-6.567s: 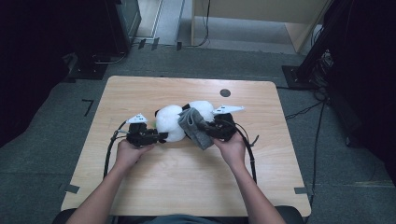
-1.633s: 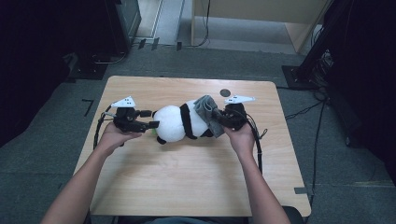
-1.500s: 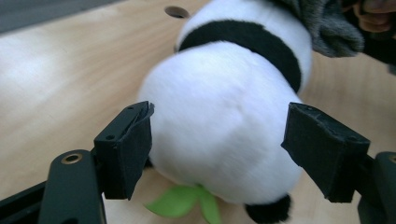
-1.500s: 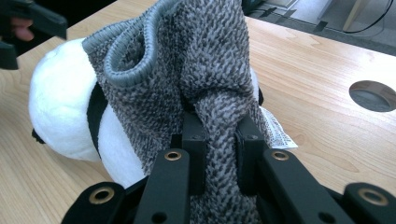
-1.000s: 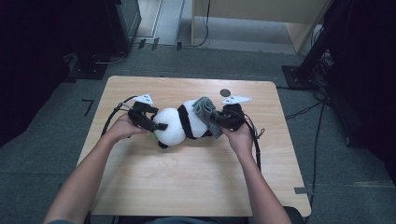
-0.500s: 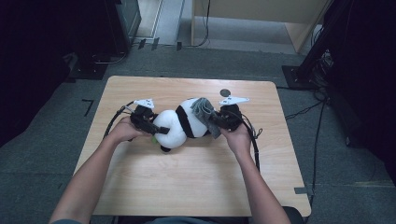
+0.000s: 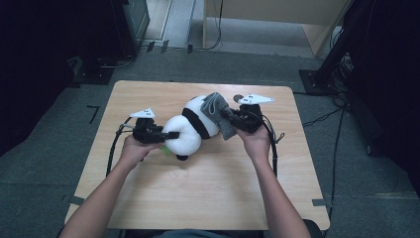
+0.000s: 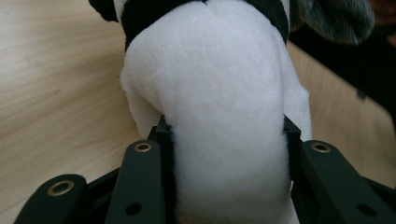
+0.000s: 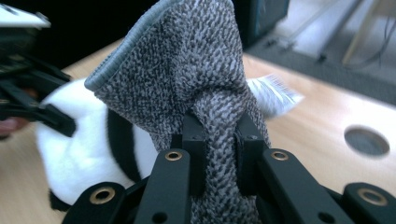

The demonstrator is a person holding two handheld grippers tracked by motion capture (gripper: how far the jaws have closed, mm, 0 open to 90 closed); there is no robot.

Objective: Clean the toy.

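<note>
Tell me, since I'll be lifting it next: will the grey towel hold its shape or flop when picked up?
Probably flop. The grey towel bunches into folds where the right gripper pinches it, so it looks soft and limp. Its looped weave should grip rather than slip. It drapes over the panda toy, so lifting may drag across the plush.

Looks like a lab or some kind of recording room, not anyone's home. There's one plain wooden table [image 7: 208,183] with a cable hole [image 9: 366,141] in the top, sitting on grey carpet [image 7: 366,198] with bits of tape [image 7: 92,110] stuck down as marks. Around it you get black stands with metal feet [image 7: 101,62], dark equipment off to the sides, loose cables [image 7: 324,116] running over the floor, and a light wooden cabinet [image 7: 277,12] at the back.
</note>
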